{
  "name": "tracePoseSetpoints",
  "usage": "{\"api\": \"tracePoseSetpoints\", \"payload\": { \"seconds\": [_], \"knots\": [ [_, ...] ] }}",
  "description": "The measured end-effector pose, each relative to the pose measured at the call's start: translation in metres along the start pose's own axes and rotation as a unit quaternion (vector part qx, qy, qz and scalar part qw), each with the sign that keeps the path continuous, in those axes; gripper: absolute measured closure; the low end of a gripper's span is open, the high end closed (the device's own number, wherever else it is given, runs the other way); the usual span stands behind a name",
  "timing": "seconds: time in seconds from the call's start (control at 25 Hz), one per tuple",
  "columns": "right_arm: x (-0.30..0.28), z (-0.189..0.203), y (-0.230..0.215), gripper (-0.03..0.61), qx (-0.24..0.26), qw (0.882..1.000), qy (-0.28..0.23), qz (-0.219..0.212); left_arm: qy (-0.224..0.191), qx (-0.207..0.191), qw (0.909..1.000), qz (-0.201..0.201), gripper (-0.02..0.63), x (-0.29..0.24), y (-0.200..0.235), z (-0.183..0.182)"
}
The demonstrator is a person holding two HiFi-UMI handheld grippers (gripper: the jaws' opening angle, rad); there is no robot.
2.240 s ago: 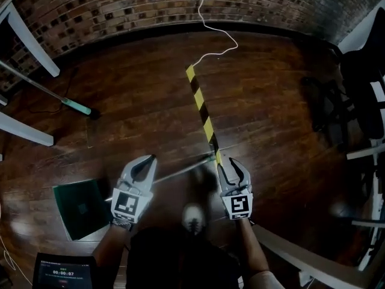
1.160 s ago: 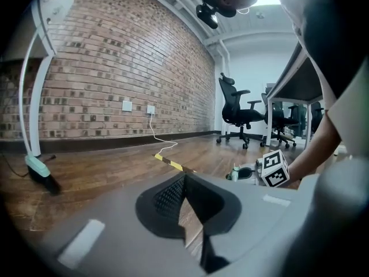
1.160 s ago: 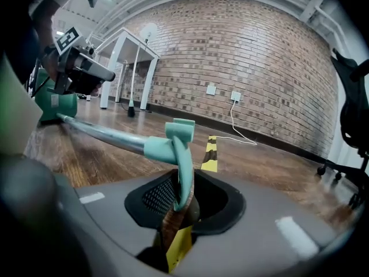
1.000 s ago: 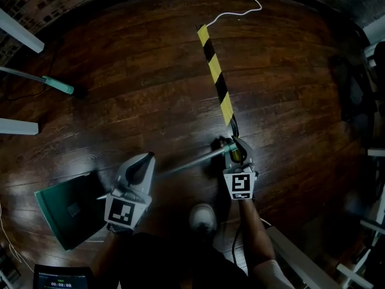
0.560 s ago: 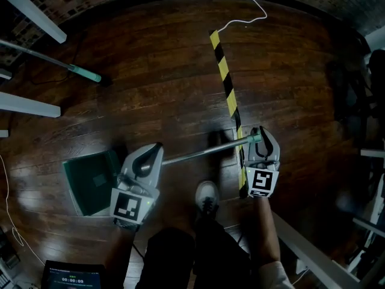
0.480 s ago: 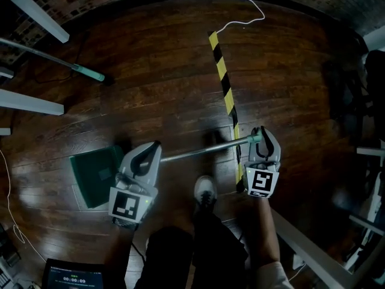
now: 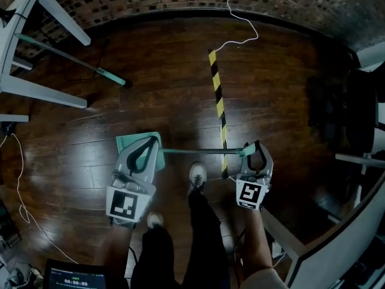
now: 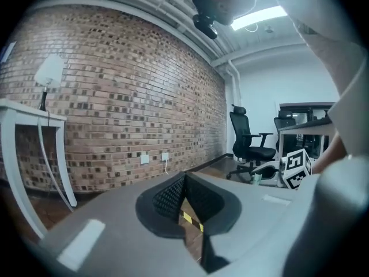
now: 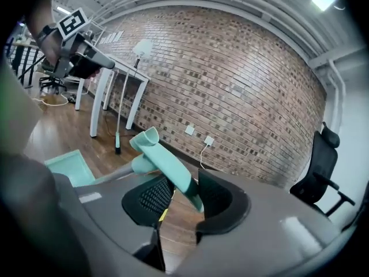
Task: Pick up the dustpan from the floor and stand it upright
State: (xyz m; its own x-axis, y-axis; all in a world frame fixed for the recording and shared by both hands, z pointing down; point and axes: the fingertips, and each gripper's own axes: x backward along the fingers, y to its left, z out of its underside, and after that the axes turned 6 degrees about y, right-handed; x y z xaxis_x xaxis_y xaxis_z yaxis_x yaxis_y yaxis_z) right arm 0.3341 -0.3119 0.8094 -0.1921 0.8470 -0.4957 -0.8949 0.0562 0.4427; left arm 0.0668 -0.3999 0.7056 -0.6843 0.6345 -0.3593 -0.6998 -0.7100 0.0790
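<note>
Two tools show from the head: the left tool (image 7: pixel 149 141) is clenched on nothing, pads meeting, and hides part of the dustpan (image 7: pixel 125 142) beneath it. The right tool (image 7: pixel 255 145) grasps the teal handle (image 9: pixel 167 166), jaws opening with the pads touching it. The dustpan's pole (image 7: pixel 198 152) runs from 9 to 3 o'clock between them, scoop end lower; whether it touches the floor (image 7: pixel 180 77) I cannot tell.
</note>
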Motion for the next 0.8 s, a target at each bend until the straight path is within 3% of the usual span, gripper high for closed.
{"api": "tracePoseSetpoints", "payload": {
  "seconds": [0.24, 0.48, 0.64, 0.8],
  "knots": [
    [0.031, -0.065, -0.004, 0.422, 0.077, 0.997, 0.026, -0.001, 0.008, 0.003, 0.9997, -0.023, 0.612, 0.035, 0.007, -0.070],
    [0.051, -0.093, 0.019, 0.403, 0.108, 0.993, 0.038, -0.013, 0.002, 0.002, 0.9989, -0.047, 0.612, 0.065, 0.013, -0.106],
    [0.065, -0.110, 0.052, 0.373, 0.112, 0.990, 0.074, -0.047, 0.000, 0.013, 0.9979, -0.063, 0.612, 0.093, 0.022, -0.122],
    [0.084, -0.124, 0.087, 0.302, 0.099, 0.984, 0.093, -0.117, -0.018, 0.018, 0.9960, -0.086, 0.612, 0.121, 0.028, -0.142]
  ]
}}
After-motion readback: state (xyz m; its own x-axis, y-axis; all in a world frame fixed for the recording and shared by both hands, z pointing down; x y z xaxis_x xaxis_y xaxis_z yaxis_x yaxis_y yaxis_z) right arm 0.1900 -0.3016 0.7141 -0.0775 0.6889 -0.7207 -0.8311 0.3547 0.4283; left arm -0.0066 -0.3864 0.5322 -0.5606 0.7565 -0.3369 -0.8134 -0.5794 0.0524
